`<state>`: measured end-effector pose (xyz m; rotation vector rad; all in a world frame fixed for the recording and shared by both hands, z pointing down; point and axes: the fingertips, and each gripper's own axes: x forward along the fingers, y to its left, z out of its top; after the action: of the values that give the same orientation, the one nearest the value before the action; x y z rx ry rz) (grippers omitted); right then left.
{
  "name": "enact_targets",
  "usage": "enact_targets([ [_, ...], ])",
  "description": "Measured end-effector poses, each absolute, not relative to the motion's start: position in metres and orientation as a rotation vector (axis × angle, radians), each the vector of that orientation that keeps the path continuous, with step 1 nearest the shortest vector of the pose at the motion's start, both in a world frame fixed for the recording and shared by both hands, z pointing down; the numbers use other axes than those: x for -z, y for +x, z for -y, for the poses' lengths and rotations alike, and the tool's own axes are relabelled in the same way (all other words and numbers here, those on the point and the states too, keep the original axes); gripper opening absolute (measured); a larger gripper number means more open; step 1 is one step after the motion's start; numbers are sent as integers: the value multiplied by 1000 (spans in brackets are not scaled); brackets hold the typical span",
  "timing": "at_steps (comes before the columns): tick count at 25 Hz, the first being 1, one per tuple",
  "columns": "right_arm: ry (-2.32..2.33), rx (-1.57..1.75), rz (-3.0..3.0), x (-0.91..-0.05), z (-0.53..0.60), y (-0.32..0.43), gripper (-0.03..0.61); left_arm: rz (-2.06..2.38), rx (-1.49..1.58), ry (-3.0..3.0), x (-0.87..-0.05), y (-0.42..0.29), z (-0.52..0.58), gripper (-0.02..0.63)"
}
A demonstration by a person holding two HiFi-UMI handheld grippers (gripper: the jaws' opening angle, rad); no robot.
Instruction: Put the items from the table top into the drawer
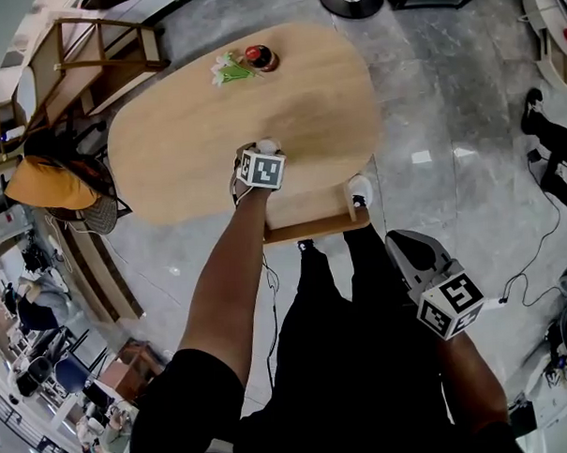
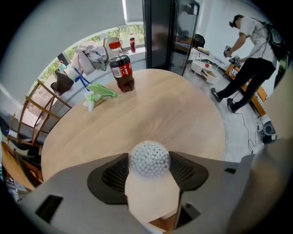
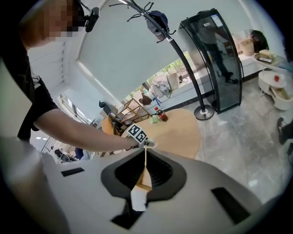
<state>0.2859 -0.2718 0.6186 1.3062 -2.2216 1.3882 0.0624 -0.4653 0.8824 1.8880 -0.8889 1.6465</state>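
- A person leans over an oval wooden table (image 1: 204,130). The left gripper (image 2: 149,170) points straight down at the near edge, and a round clear tub of cotton swabs (image 2: 149,157) stands upright between its jaws.
- The left jaws stand wide apart, one pad on each side of the tub. The pads are close to its wall but do not appear to be squeezing it, and the tub rests on the table top.
- The right gripper (image 3: 145,157) hangs low to the person's right, well clear of the table. Its fingertips are together with nothing between them.
- The drawer (image 1: 314,229) is pulled open just below the table's near edge, almost directly under the tub. A white object (image 1: 360,187) shows at its right end but is too small to identify.
- A cola bottle (image 1: 260,57) and a green-and-white flower sprig (image 1: 228,71) wait at the far end, just beside each other.
- The step in hand looks like picking up the swab tub, so the task is at an early stage.
- The next move calls for closing squarely on the tub's round wall, lifting it clear of the edge and lowering it into the drawer.
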Motion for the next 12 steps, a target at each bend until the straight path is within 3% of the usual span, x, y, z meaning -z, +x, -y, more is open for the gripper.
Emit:
enact_targets([
  [12,1227,-1356,2258,-621,259,251,5,885,-1564,1979,-859,55,442,270],
])
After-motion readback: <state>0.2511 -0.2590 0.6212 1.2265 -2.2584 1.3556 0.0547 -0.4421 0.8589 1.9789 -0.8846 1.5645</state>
